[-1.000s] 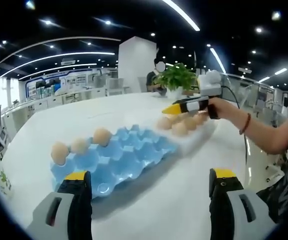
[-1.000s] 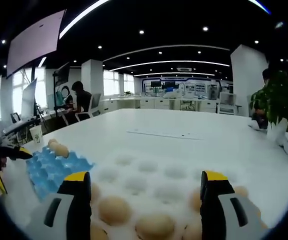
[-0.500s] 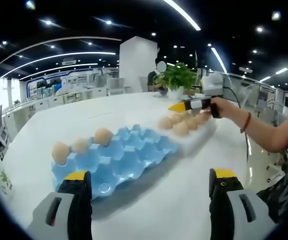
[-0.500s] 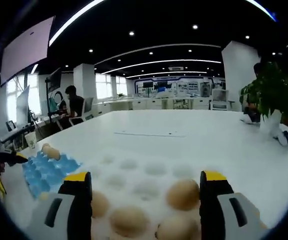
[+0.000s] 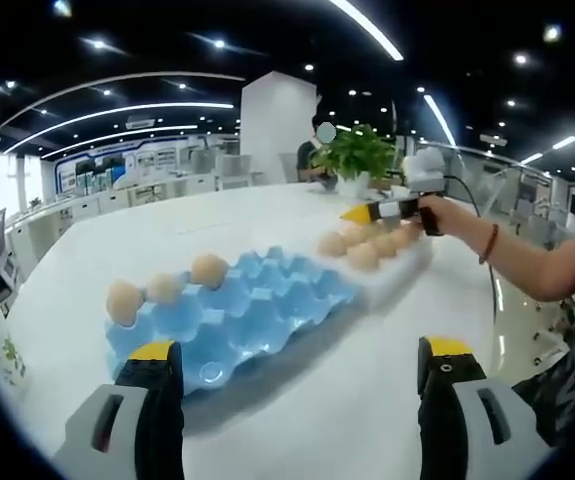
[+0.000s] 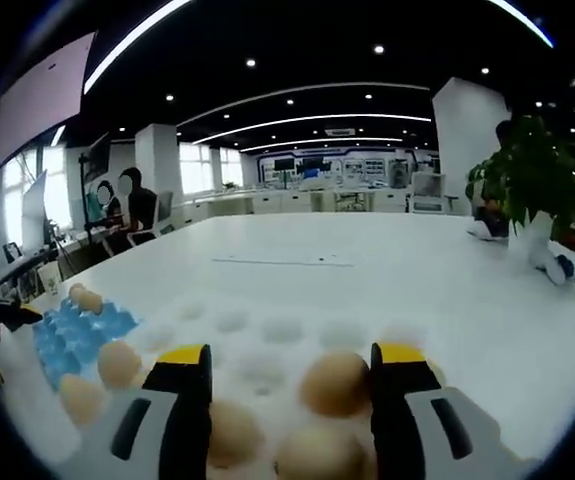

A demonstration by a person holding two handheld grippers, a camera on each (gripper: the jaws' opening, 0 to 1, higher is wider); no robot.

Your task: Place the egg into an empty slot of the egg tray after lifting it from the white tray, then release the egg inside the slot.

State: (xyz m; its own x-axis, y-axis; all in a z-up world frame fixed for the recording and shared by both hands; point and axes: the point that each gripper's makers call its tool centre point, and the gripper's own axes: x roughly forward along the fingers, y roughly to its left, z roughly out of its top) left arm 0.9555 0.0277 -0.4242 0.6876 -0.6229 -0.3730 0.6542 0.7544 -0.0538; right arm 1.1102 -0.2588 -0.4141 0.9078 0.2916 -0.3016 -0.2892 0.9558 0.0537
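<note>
Jaws of the right claw (image 6: 289, 395) have narrowed since half a second ago, and they now bracket one egg (image 6: 335, 382) in the white tray (image 6: 267, 335). Contact on both sides not confirmed; jaws look close to the shell but I cannot tell if it is gripped yet. Egg sits in its dimple, not lifted.

Other eggs lie around it in the near rows of the white tray; far dimples are bare. Blue egg tray (image 6: 72, 333) is off to the left in the right gripper view, touching the white tray's end.

From the left gripper view: egg tray (image 5: 237, 315) has three eggs (image 5: 165, 287) along its far-left edge, the remaining slots are empty, so plenty of targets. Right claw (image 5: 367, 212) is over the white tray (image 5: 392, 270), held by the person's hand (image 5: 442, 215).

Left claw (image 5: 297, 370) is open, holding nothing, hovering above the white counter (image 5: 367, 390) near the egg tray.

Judgement: grasp phase. Next is finish closing gently, lift straight up, carry left to an empty slot. Risk: squeezing too hard, or nudging the neighbouring eggs.
</note>
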